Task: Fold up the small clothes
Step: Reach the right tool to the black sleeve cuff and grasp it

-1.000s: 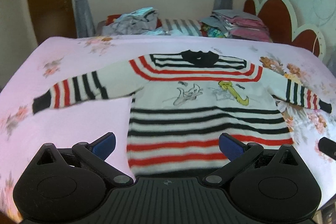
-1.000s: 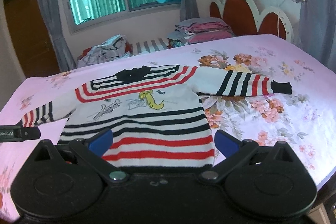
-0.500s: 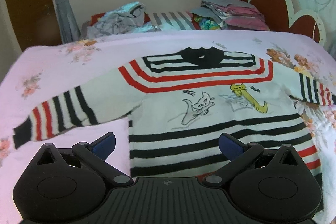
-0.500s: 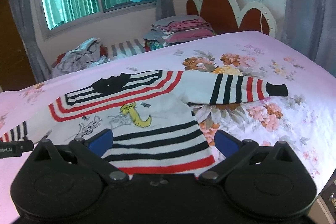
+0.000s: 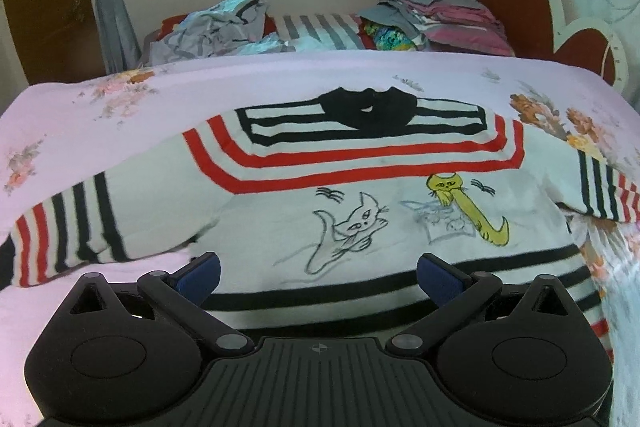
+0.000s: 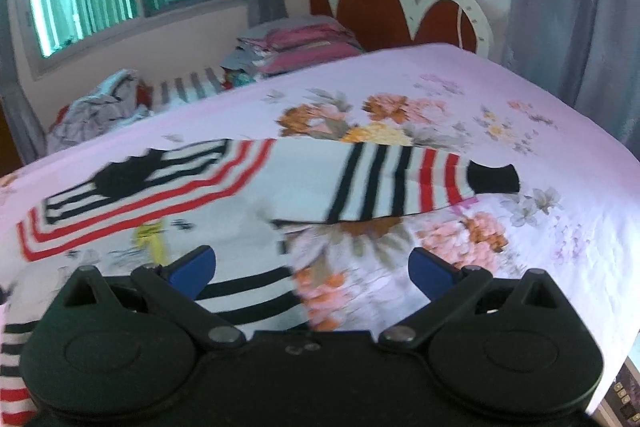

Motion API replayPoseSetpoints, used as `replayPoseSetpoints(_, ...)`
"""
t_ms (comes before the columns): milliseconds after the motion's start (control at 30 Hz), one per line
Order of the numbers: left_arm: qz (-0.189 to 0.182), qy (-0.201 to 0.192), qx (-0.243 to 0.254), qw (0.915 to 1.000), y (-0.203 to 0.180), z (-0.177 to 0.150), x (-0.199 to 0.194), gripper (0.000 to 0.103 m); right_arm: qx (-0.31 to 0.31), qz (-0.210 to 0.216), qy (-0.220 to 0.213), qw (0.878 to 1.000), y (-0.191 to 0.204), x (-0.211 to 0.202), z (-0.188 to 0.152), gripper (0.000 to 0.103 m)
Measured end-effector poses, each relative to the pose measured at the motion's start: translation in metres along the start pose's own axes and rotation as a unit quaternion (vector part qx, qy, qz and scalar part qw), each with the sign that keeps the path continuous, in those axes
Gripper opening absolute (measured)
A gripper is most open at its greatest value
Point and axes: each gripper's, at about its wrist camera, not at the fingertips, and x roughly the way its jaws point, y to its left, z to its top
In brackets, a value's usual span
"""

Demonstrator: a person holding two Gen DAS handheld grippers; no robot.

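The striped sweater (image 5: 360, 195) lies flat on the bed (image 6: 520, 115), sleeves out, nothing folded yet; left gripper (image 5: 318, 275) and right gripper (image 6: 312, 271) hover with fingers spread, empty.

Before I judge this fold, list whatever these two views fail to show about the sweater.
- Bottom hem of the sweater: left wrist view, hidden behind the left gripper.
- Left sleeve cuff: left wrist view, cut off by the frame edge.
- Cat drawings: right wrist view, smeared by motion blur.
- Lower body: right wrist view, covered by the right gripper.
- Underside on the bedspread: unseen in both.
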Motion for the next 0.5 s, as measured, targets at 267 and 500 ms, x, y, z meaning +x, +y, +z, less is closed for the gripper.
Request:
replayPoseSetpoints(267,0.009,0.024,-0.014,0.9996,-0.043,0.017,0.05,0.103,0.033,-0.023,0.038,0.998,-0.07,0.074,0.025,0.1)
replayPoseSetpoints(500,0.027,0.036,-0.018,0.9988,-0.07,0.027,0.084,0.103,0.079,-0.042,0.078,0.993,-0.125,0.136,0.035,0.097)
